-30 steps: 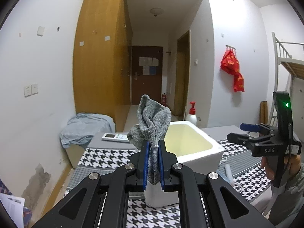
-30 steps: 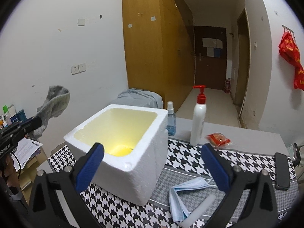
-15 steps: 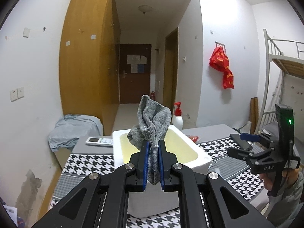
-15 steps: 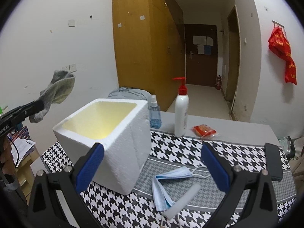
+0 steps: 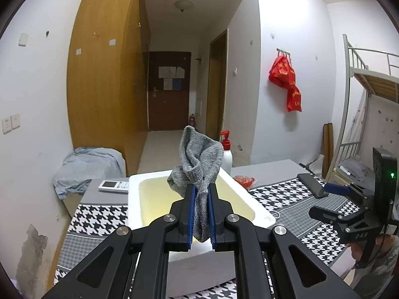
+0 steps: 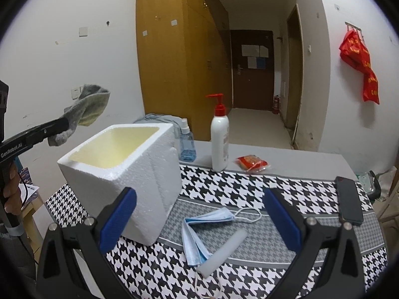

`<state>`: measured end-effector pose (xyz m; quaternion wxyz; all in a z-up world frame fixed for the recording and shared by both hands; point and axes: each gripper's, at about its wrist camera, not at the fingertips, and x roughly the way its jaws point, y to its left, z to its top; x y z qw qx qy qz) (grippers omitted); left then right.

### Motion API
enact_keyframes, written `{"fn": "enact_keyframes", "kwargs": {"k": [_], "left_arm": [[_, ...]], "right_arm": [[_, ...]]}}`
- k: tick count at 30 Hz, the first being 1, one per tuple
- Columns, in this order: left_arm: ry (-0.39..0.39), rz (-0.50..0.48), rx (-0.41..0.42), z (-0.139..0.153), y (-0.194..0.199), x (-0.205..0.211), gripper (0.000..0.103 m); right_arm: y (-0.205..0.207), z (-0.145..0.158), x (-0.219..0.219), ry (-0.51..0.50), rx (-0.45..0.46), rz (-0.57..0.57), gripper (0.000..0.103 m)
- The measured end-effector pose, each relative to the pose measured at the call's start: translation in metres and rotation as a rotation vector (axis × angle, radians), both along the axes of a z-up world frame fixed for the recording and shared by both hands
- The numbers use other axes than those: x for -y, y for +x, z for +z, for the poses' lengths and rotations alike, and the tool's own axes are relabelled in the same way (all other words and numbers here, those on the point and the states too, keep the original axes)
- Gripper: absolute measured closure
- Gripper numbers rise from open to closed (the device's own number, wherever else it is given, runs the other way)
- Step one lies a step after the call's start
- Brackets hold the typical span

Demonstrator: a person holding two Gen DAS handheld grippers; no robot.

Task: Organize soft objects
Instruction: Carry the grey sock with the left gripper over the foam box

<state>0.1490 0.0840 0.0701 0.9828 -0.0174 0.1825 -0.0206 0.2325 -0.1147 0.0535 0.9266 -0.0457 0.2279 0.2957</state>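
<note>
Left wrist view: left claw [image 5: 200, 203] clamped on grey sock [image 5: 199, 159] above the foam box's [image 5: 259, 210] near rim; released here, it may snag outside. Right claw [image 6: 199, 220] gapes empty over face mask [image 6: 199, 226].

Legible markings: "GenRobot.AI" in white on the black side of the left gripper [image 6: 59, 125], at 9 o'clock; "DAS" on the right gripper [image 5: 335, 191] body, at 4 o'clock.
</note>
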Motion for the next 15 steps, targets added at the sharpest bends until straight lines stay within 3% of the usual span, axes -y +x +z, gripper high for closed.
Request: {"fn": "enact_keyframes", "kwargs": {"k": [15], "left_arm": [[0.0, -0.034, -0.037, -0.003, 0.026, 0.012, 0.093]], "right_arm": [[0.001, -0.011, 0.02, 0.0, -0.022, -0.052, 0.0]]}}
